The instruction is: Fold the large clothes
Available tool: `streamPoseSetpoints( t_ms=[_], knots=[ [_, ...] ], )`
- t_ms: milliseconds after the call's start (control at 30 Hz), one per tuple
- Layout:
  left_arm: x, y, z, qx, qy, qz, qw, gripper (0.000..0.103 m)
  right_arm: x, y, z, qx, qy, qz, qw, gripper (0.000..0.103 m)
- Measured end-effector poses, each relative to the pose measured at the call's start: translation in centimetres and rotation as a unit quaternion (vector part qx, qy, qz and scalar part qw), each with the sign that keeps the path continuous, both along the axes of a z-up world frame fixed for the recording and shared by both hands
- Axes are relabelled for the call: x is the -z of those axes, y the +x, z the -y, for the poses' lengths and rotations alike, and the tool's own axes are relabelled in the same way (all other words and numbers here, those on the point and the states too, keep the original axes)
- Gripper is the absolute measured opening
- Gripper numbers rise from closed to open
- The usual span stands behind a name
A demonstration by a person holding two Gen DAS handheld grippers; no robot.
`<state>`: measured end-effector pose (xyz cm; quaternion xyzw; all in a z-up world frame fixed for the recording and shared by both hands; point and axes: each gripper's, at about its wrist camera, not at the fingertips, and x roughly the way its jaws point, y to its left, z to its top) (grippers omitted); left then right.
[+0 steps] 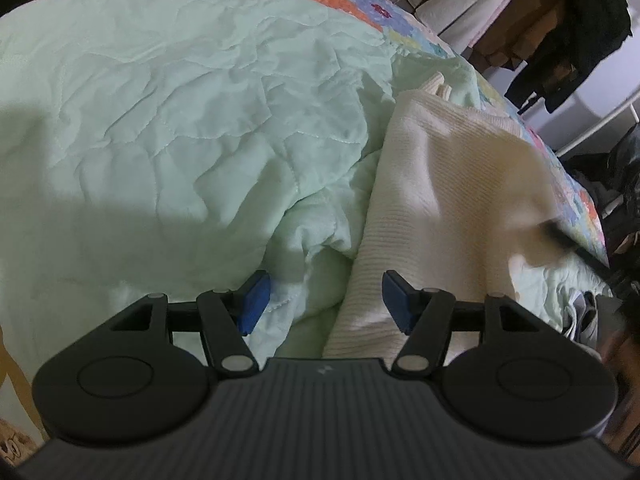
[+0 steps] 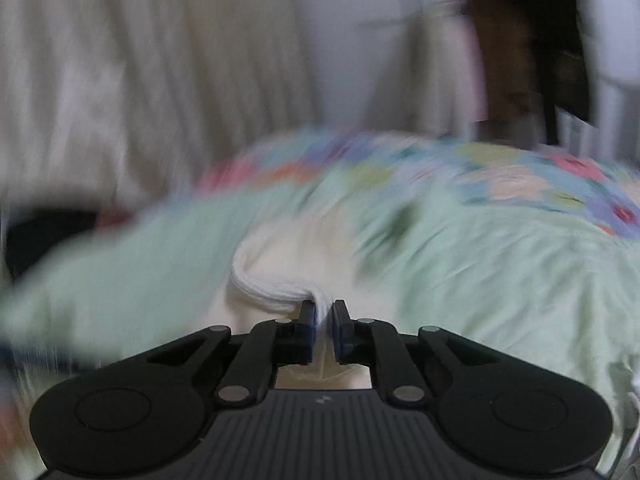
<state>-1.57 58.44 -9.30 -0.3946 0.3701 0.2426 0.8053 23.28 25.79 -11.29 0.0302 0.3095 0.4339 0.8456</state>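
Here, a cream sweater point(image 1: 448, 184) lies on a green quilt point(image 1: 160, 120), its length running away from the left gripper point(image 1: 326, 300), whose jaws gape empty just beside its near hem. The right gripper point(image 2: 323, 320) is clamped on a ribbed edge, so nearer.

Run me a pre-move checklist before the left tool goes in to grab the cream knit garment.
1. Right tool shut on the cream knit garment: ok, a ribbed edge sits between its fingers.
2. Left tool open and holding nothing: ok.
3. Garment edge within the left tool's span: ok, it lies by the right finger.
4. Green quilt out of the grasp: not ok, it bunches between the fingers.
5. Right view steady: not ok, blurred.
6. Garment lying flat: cannot tell.
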Motion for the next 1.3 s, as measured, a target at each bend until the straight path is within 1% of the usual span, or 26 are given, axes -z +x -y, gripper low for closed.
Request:
streamPoseSetpoints(
  t_ms=[67, 133, 167, 233, 333, 367, 400, 433, 467, 533, 633, 667, 700, 767, 800, 900, 967, 1000, 1033, 1067, 1100, 1167, 1200, 1233, 1267, 1300],
  knots=[
    [0.0, 0.2, 0.1, 0.003, 0.003, -0.004, 1.0000, 0.062, 0.0, 2.7, 2.2, 0.037, 0.019, -0.037, 0.998, 0.027],
    [-0.2, 0.5, 0.4, 0.014, 0.013, -0.010, 0.9998, 0.062, 0.3, 4.2, 3.6, 0.080, -0.006, -0.053, 0.995, 0.050],
    [-0.3, 0.5, 0.5, 0.019, 0.015, -0.009, 0.9997, 0.063, 0.4, 4.6, 4.5, 0.098, -0.020, -0.062, 0.993, 0.053],
    [-0.7, 0.4, 0.5, 0.032, 0.013, -0.005, 0.9994, 0.066, 0.8, 3.2, 6.2, 0.105, -0.050, -0.090, 0.989, 0.068],
    [-1.0, 0.3, 1.0, 0.078, 0.001, 0.004, 0.9970, 0.075, 1.8, 1.1, 8.1, 0.096, -0.078, -0.155, 0.980, 0.071],
    [-1.1, 0.3, 1.4, 0.095, 0.000, 0.005, 0.9954, 0.077, 3.4, -0.1, 9.1, 0.076, -0.062, -0.218, 0.971, 0.073],
    [-1.1, 0.3, 1.7, 0.112, -0.002, 0.006, 0.9936, 0.078, 5.2, -1.4, 10.2, 0.054, -0.039, -0.285, 0.956, 0.074],
    [-1.0, 0.3, 2.1, 0.123, 0.000, 0.002, 0.9924, 0.079, 7.5, -2.6, 11.3, 0.033, -0.001, -0.357, 0.933, 0.074],
    [-0.9, 0.3, 2.4, 0.133, 0.002, -0.002, 0.9911, 0.079, 9.3, -3.2, 11.6, 0.024, 0.023, -0.405, 0.914, 0.074],
    [-0.2, 0.7, 3.3, 0.149, 0.001, -0.012, 0.9888, 0.079, 12.0, -3.9, 11.1, 0.011, 0.049, -0.460, 0.887, 0.074],
    [1.0, 1.5, 3.7, 0.132, -0.012, -0.003, 0.9911, 0.077, 13.6, -4.3, 9.8, 0.022, 0.070, -0.463, 0.883, 0.075],
    [1.5, 1.8, 3.9, 0.126, -0.013, -0.003, 0.9920, 0.066, 14.1, -4.4, 9.3, 0.026, 0.076, -0.464, 0.882, 0.076],
    [2.0, 2.1, 4.0, 0.119, -0.015, -0.004, 0.9927, 0.048, 14.6, -4.5, 8.9, 0.030, 0.083, -0.465, 0.881, 0.078],
    [2.3, 2.3, 4.4, 0.117, -0.007, -0.006, 0.9930, 0.038, 15.2, -5.1, 8.5, 0.030, 0.117, -0.475, 0.872, 0.081],
    [2.1, 2.0, 5.0, 0.121, 0.004, 0.007, 0.9926, 0.032, 15.3, -5.3, 8.3, 0.025, 0.134, -0.481, 0.866, 0.082],
    [1.5, 0.3, 6.5, 0.127, 0.026, 0.034, 0.9909, 0.031, 16.2, -4.5, 6.7, -0.015, 0.142, -0.487, 0.862, 0.080],
    [1.9, -0.7, 6.7, 0.121, 0.016, 0.048, 0.9913, 0.031, 16.5, -5.0, 5.7, -0.038, 0.141, -0.480, 0.865, 0.078],
    [2.3, -1.1, 6.6, 0.117, 0.007, 0.055, 0.9916, 0.031, 16.6, -4.8, 5.3, -0.037, 0.131, -0.472, 0.871, 0.069],
    [2.7, -1.3, 6.5, 0.116, 0.001, 0.059, 0.9915, 0.031, 16.6, -4.5, 5.1, -0.034, 0.127, -0.467, 0.875, 0.049],
    [2.8, -1.3, 6.4, 0.112, -0.004, 0.062, 0.9918, 0.029, 16.5, -4.3, 4.9, -0.030, 0.123, -0.461, 0.878, 0.034],
    [2.7, -1.4, 6.2, 0.101, -0.011, 0.070, 0.9923, 0.024, 16.4, -4.3, 5.0, -0.027, 0.121, -0.457, 0.881, 0.015],
    [1.4, -1.9, 6.5, 0.090, -0.006, 0.087, 0.9921, 0.019, 14.3, -4.8, 6.1, -0.041, 0.143, -0.432, 0.889, 0.014],
    [-0.2, -2.8, 6.9, 0.086, -0.004, 0.120, 0.9891, 0.018, 12.4, -5.2, 6.5, -0.056, 0.158, -0.401, 0.901, 0.012],
    [-1.5, -3.8, 7.2, 0.083, -0.015, 0.153, 0.9846, 0.018, 9.4, -5.9, 7.1, -0.078, 0.173, -0.341, 0.921, 0.011],
    [-2.3, -4.6, 7.5, 0.084, -0.034, 0.180, 0.9795, 0.018, 7.3, -6.6, 7.8, -0.095, 0.193, -0.304, 0.928, 0.011],
    [-3.1, -5.4, 7.8, 0.084, -0.054, 0.206, 0.9735, 0.018, 5.9, -6.9, 8.5, -0.109, 0.212, -0.286, 0.928, 0.011]
  ],
)
